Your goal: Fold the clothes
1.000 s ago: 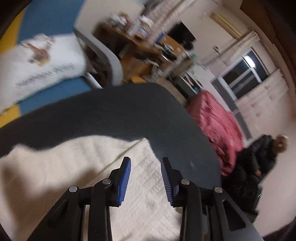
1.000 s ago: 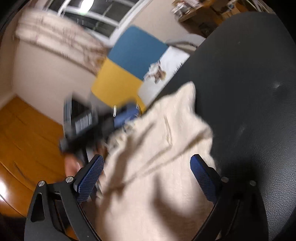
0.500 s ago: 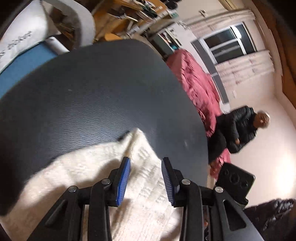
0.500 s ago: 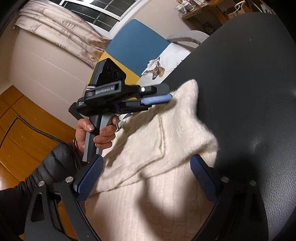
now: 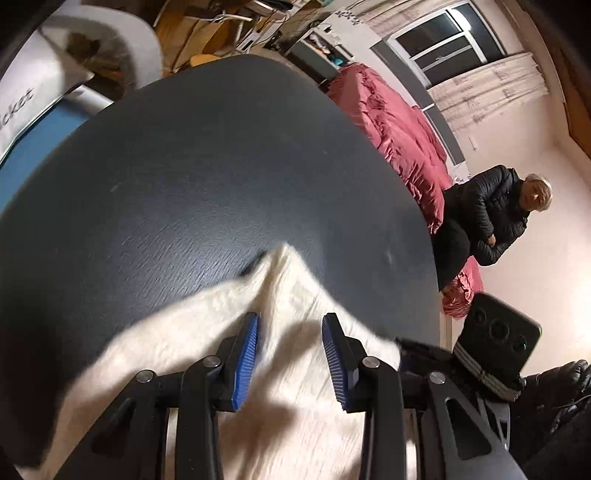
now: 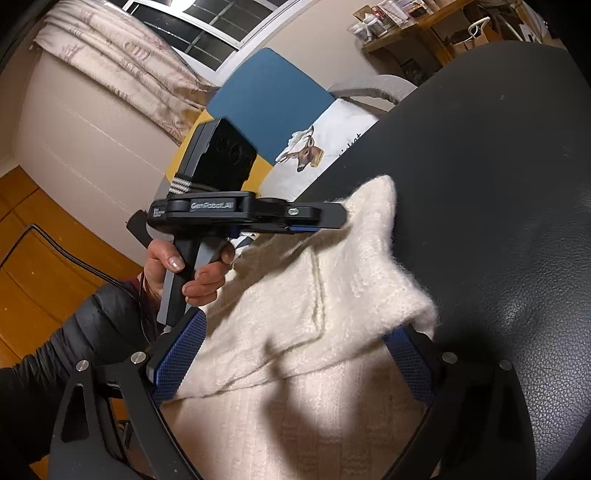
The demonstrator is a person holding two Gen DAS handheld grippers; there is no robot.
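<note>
1. A cream knitted garment (image 6: 325,295) lies on the near part of a round black desk (image 5: 221,166); the far part of the desk is bare.
2. One corner of the garment (image 5: 284,258) points toward the far side of the desk, and in the right wrist view a folded layer of the knit lies on top of the lower layer.
3. The left gripper (image 5: 290,354) is tilted down over the garment, its blue pads (image 5: 245,362) partly apart. The jaws have just been closing a little. The knit lies beneath and between them, but I cannot tell whether the pads press on it.
4. In the right wrist view the left gripper (image 6: 332,218) reaches from the left over the far corner of the garment, held by the person's left hand (image 6: 184,269) in a dark padded sleeve (image 6: 74,339).
5. The right gripper (image 6: 295,354) has its jaws spread wide, one finger at each side of the folded garment. The right-side pad is partly under the edge of the knit; the left-side pad (image 6: 177,362) stands just beside it. It grips nothing.
6. Containers: small jars and boxes stand on a far wooden shelf (image 6: 402,33); what is in them is too small to tell.
7. Beyond the desk are a red bedspread (image 5: 399,136) and a seated person in a dark jacket (image 5: 491,214).
</note>
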